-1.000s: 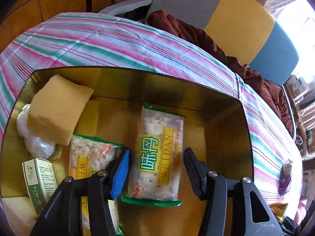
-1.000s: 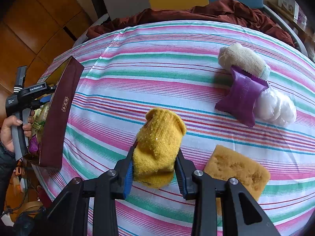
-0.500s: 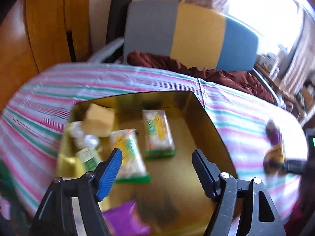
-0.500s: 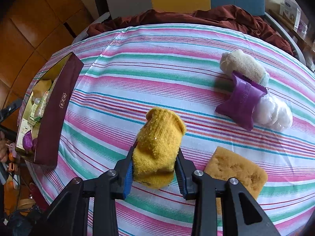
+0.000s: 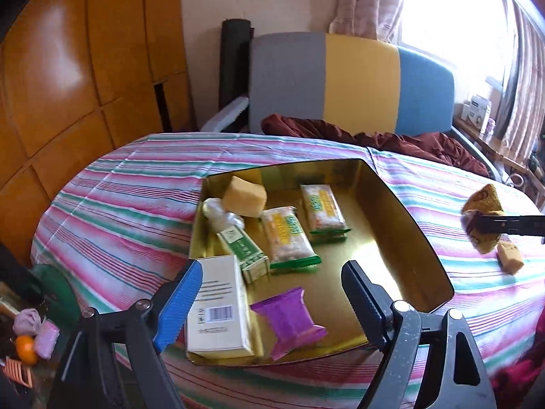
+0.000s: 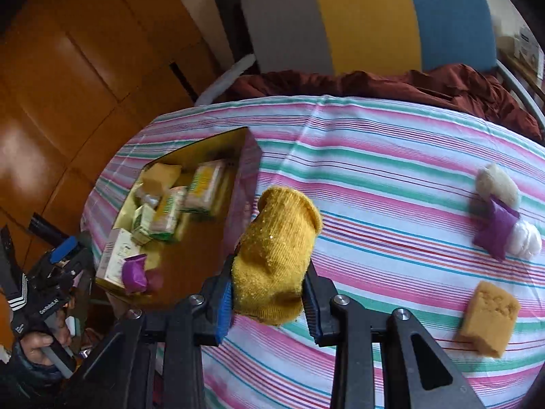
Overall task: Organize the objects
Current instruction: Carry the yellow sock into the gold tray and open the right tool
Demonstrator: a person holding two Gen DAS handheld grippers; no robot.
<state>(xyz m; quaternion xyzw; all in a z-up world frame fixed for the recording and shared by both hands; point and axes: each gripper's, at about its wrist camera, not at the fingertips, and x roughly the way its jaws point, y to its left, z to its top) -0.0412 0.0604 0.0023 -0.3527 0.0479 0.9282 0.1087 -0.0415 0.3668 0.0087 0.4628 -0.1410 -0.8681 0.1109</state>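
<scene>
Gripping a yellow sock (image 6: 277,255), the right gripper (image 6: 269,301) hides its pads; only the left gripper (image 5: 269,301), empty and opening, sees inside the tin (image 5: 402,235)

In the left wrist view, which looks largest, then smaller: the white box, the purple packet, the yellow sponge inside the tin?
1. white box
2. purple packet
3. yellow sponge
The sponge lies farthest from the camera, so its true size is unsure.

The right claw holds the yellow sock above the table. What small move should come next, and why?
Probably carry the yellow sock leftward until it is over the gold box, then release. The right claw is shut on it and it is off the striped cloth, but still beside the box. The box has bare floor on its near right side, and the left claw, opening, holds nothing.
</scene>
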